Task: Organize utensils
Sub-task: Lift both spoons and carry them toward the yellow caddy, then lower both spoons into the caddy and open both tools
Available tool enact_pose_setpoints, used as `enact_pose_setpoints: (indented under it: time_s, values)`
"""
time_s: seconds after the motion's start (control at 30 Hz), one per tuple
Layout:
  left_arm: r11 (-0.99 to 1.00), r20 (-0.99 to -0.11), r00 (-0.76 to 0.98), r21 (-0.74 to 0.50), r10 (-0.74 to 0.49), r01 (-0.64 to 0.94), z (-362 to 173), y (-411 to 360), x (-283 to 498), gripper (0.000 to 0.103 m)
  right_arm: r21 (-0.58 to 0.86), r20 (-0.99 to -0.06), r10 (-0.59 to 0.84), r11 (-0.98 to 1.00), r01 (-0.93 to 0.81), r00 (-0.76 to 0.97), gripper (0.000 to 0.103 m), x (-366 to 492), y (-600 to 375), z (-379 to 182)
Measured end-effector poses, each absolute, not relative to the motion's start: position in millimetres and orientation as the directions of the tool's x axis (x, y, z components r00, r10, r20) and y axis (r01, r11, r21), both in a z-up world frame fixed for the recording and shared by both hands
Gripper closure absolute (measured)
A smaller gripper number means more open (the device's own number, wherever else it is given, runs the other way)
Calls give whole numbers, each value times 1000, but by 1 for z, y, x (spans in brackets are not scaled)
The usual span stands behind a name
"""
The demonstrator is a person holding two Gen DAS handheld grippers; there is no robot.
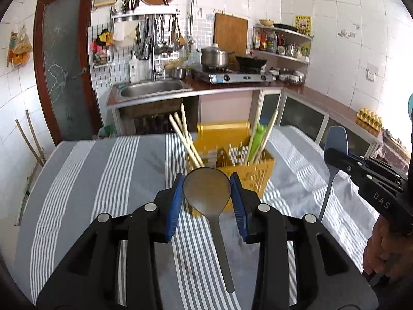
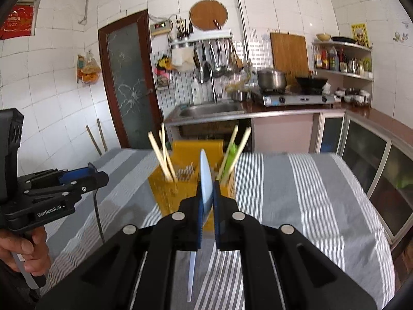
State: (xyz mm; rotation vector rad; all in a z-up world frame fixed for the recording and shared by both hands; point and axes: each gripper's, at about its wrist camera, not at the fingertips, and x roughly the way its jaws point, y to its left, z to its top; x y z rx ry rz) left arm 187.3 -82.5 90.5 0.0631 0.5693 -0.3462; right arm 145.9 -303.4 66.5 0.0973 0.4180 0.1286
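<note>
The yellow perforated plastic utensil caddy (image 1: pixel 233 155) stood on the grey-and-white striped tablecloth (image 1: pixel 90 170), near the table's far edge and roughly midway between its left and right edges. Pale wooden chopsticks (image 1: pixel 184 139) leaned out of its left compartment; more chopsticks and a green utensil (image 1: pixel 256 139) stood in the right one.

The left gripper (image 1: pixel 207 201) pinched a dark translucent plastic rice paddle (image 1: pixel 206 188) across its round blade, blue pads (image 1: pixel 174 206) pressed to either side. The paddle's long axis ran nearly vertical, blade up, handle hanging toward the cloth. The caddy lay straight ahead of this gripper and just beyond its fingertips.

The right gripper (image 2: pixel 209 206) was pressed together on a pale blue plastic spatula (image 2: pixel 206 178), gripped edge-on with the blade up and the thin handle pointing down. The caddy sat directly ahead of it too, close behind the blade.

Both held utensils hung handle-down above the cloth on the near side of the caddy. Judging by the views, the left gripper seemed slightly nearer, so a short forward carry and a lowering into a compartment looked like the move each would need.
</note>
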Motion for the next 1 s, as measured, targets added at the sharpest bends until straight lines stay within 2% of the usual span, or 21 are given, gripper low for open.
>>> enact_pose_setpoints:
  time_s: [0.53,1.0]
  values:
    - [946,-427,849,-44,-310,322,162,-94,242,68,96,-276,108,992,-85,955,96,196,-308,130]
    - [950,-404,865,-34,-296,309,172,-110,299,68,113,-256,105,991,-78,961,96,253,-312,134]
